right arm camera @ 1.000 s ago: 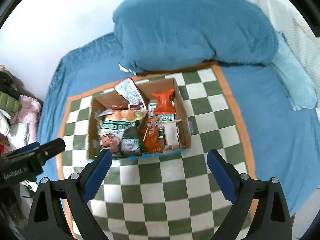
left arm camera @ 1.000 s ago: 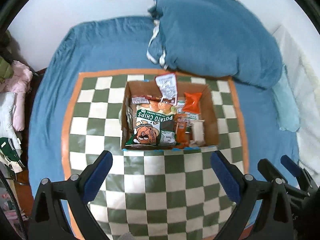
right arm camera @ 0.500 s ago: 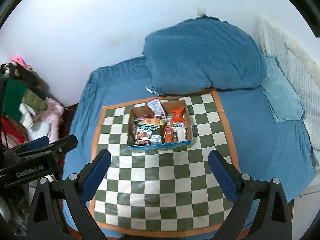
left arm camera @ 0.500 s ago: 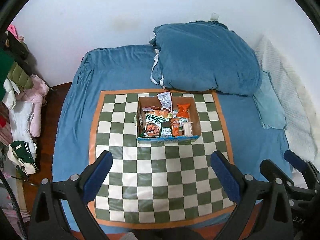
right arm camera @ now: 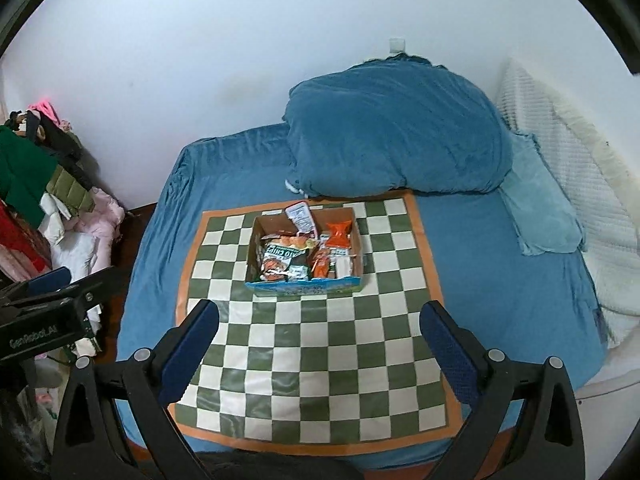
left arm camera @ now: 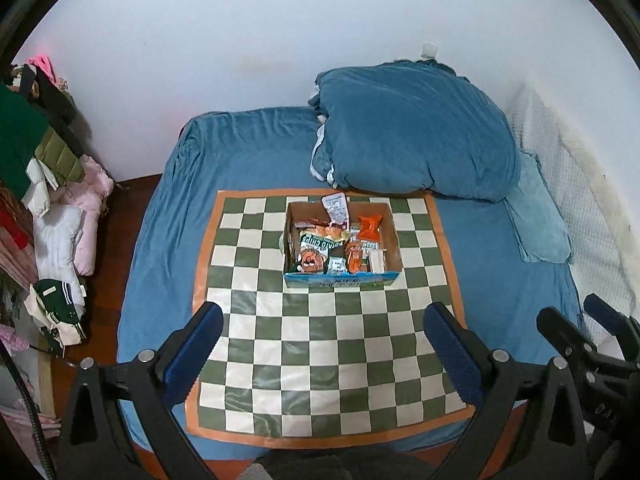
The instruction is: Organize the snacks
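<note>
A cardboard box [left arm camera: 394, 236] [right arm camera: 358, 240] filled with snack packets sits on a green-and-white checkered mat [left arm camera: 320, 344] [right arm camera: 312, 344] on a blue bed. Inside are a potato chips bag [left arm camera: 316, 250] [right arm camera: 280, 260], an orange packet [left arm camera: 369, 227] [right arm camera: 339, 234] and a white packet [left arm camera: 336, 208] [right arm camera: 302, 218] standing at the back. My left gripper [left arm camera: 324, 344] hangs open well short of the box, nothing between its fingers. My right gripper [right arm camera: 320, 340] is also open and empty, equally far back.
A large blue duvet [left arm camera: 412, 140] is heaped behind the box, with a light blue pillow [left arm camera: 538, 224] and white blanket [left arm camera: 580, 184] to the right. Clothes [left arm camera: 48, 184] are piled left of the bed. The other gripper shows at each view's edge.
Both grippers have pulled far back and up from the box; it now looks small and the whole bed is in view. The jaws stayed open.
</note>
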Demonstrator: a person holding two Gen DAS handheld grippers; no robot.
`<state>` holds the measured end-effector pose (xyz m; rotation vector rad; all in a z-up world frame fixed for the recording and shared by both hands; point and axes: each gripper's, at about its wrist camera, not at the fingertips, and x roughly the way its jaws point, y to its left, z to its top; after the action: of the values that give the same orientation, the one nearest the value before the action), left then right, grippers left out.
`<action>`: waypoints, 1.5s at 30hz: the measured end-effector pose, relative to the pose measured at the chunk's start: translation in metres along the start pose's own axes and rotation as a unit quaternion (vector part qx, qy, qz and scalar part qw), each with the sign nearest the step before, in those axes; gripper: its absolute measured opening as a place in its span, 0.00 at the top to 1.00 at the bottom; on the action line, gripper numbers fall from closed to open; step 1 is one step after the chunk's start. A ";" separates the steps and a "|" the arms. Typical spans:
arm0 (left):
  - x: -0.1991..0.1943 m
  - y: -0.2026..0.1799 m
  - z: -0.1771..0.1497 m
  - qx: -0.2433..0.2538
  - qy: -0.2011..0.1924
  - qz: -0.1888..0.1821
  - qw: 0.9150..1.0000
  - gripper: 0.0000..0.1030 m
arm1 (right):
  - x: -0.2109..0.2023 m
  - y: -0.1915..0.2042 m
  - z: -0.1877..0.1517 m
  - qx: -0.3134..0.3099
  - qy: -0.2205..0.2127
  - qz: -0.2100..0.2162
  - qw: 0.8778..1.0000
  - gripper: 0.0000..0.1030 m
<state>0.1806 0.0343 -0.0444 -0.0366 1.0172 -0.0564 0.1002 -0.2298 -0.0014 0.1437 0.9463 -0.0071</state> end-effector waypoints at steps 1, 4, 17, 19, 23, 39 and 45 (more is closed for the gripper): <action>0.001 -0.001 0.000 0.001 -0.005 0.002 1.000 0.00 | 0.001 -0.001 0.001 0.001 -0.003 -0.003 1.000 0.01; 0.003 -0.003 0.000 0.002 -0.015 0.008 1.000 0.00 | 0.005 -0.003 0.006 -0.003 -0.015 -0.015 1.000 0.01; 0.036 -0.005 0.007 0.007 -0.012 0.029 0.999 0.00 | 0.060 0.004 0.020 -0.013 -0.013 -0.035 0.999 0.00; 0.041 -0.004 0.009 0.008 -0.010 0.034 0.999 0.00 | 0.068 0.005 0.022 -0.013 -0.012 -0.037 0.999 0.00; 0.049 -0.001 0.011 0.003 -0.003 0.035 0.999 0.00 | 0.083 0.004 0.025 -0.010 -0.008 -0.038 0.999 0.00; 0.069 0.007 0.016 -0.005 0.017 0.033 0.999 0.00 | 0.113 0.006 0.032 -0.003 0.010 -0.038 0.999 0.00; 0.077 0.011 0.011 -0.010 0.023 0.033 0.999 0.00 | 0.118 0.009 0.030 -0.003 0.015 -0.037 0.999 0.00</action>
<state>0.2308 0.0406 -0.1049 -0.0212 1.0638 0.0130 0.1944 -0.2184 -0.0786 0.1029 0.9818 -0.0703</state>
